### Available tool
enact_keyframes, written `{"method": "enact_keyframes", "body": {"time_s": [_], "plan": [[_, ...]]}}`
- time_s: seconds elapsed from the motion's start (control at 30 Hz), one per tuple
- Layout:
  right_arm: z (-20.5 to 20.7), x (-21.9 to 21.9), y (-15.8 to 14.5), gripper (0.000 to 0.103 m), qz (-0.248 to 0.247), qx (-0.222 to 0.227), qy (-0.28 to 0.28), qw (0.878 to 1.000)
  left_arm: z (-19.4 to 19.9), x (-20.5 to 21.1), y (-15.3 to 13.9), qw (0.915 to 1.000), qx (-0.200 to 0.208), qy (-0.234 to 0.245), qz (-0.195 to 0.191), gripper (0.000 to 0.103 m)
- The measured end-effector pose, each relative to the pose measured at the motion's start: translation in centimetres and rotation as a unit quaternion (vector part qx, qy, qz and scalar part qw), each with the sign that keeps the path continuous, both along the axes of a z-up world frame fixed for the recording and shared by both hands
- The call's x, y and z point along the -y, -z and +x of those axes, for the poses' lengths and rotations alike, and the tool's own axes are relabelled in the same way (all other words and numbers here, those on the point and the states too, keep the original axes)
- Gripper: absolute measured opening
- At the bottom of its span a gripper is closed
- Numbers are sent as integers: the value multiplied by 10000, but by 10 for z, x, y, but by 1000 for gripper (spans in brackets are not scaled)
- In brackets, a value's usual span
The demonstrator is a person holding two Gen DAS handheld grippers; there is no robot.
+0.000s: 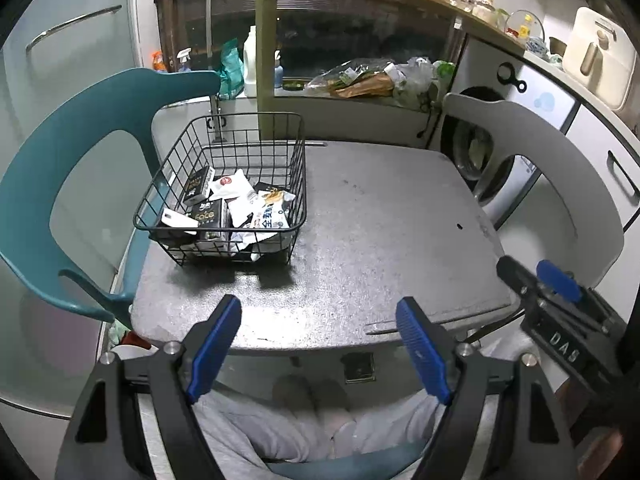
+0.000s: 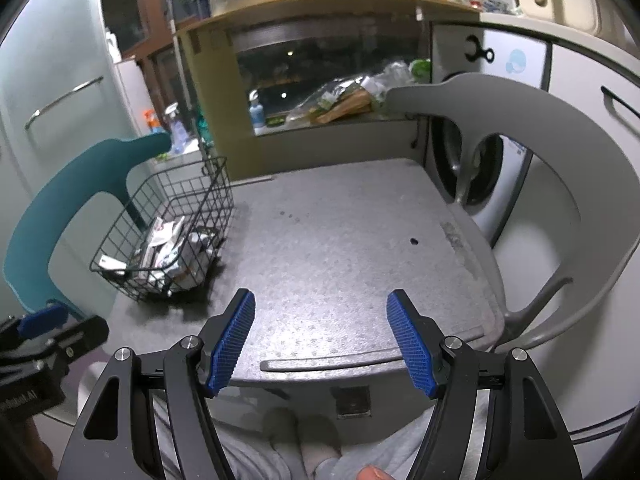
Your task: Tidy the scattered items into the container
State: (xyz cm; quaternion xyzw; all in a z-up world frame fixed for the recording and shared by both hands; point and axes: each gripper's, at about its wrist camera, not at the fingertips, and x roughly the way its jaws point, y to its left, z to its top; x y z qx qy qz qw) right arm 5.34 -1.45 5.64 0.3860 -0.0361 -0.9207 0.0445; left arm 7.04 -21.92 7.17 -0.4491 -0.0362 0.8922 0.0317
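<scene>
**A:** Starting far left of the left claw (image 1: 318,344): teal chair (image 1: 60,184) tucked against the table edge. Just right of that, ahead and left of the claw, sits the wire basket (image 1: 298,200) on the grey tabletop (image 1: 380,240), well out of reach of the tips. Loaded with the packets (image 1: 240,208), black ones and white ones heaped together. Probably parked at that corner to leave the middle free for sorting.

**B:** Yep. Same from the right claw (image 2: 320,344): basket off to its front-left, nothing between the blue pads. Spread wide on both sides, gripping nothing, hanging just off the near table edge over somebody's lap.

**A:** Straight ahead of both claws, bare tabletop, just a small dark speck (image 1: 459,225) toward the right. Could be a crumb or a hole, too tiny to call.

**B:** Further right, grey chair (image 2: 540,184) wrapping the table's right side, washing machine behind it.

**A:** So no loose packets left on the surface. Looks basically finished. Pulled back and opened up like that reads as done, or scanning for stragglers.

**B:** Agreed.
</scene>
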Motion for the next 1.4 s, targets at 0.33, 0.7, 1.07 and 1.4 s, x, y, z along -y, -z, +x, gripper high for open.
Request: {"method": "enact_keyframes", "body": {"time_s": [0.33,0.7,1.07,1.4], "plan": [[0,5,4,69,41,21,-113,9999,0,1,-4,9999,-50,-81,-53,81],[-3,3,8,69,44,62,-114,9999,-2,-2,-1,9999,5,-101,-54,81],[-3,1,8,69,34,66,-116,9999,-2,0,-1,9999,29,-112,-43,81],[-2,2,8,69,35,71,-110,9999,-2,0,-1,9999,58,-69,-51,81]]}}
